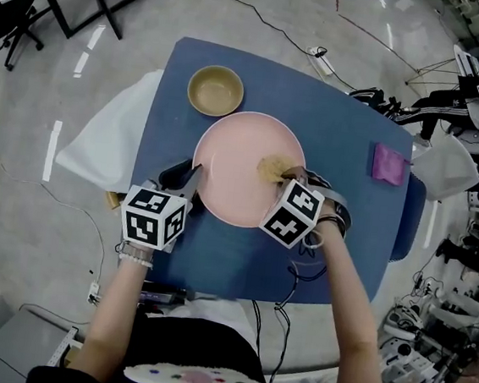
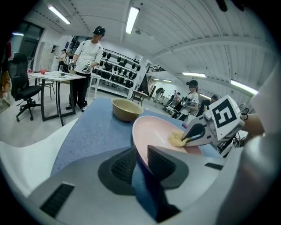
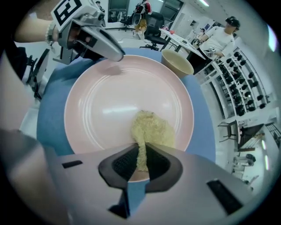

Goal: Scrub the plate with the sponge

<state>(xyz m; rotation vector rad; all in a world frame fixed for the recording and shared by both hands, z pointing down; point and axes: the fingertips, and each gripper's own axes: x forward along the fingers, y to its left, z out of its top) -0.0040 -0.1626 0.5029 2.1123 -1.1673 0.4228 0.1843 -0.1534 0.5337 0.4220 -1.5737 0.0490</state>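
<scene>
A pink plate (image 1: 234,165) lies on the blue table (image 1: 346,147). My left gripper (image 1: 191,181) is shut on the plate's near left rim (image 2: 139,154), one pad on each side of the edge. A pale yellow sponge (image 3: 151,129) rests flat on the plate's right part (image 3: 114,101). My right gripper (image 3: 140,162) is shut on the near edge of that sponge (image 1: 271,168). In the left gripper view the right gripper (image 2: 193,134) presses the sponge (image 2: 176,139) onto the plate.
A tan bowl (image 1: 215,89) stands just behind the plate's left side. A purple cloth (image 1: 389,163) lies near the table's right edge. White cloth (image 1: 100,142) hangs off the left side. Cables and equipment crowd the floor at right.
</scene>
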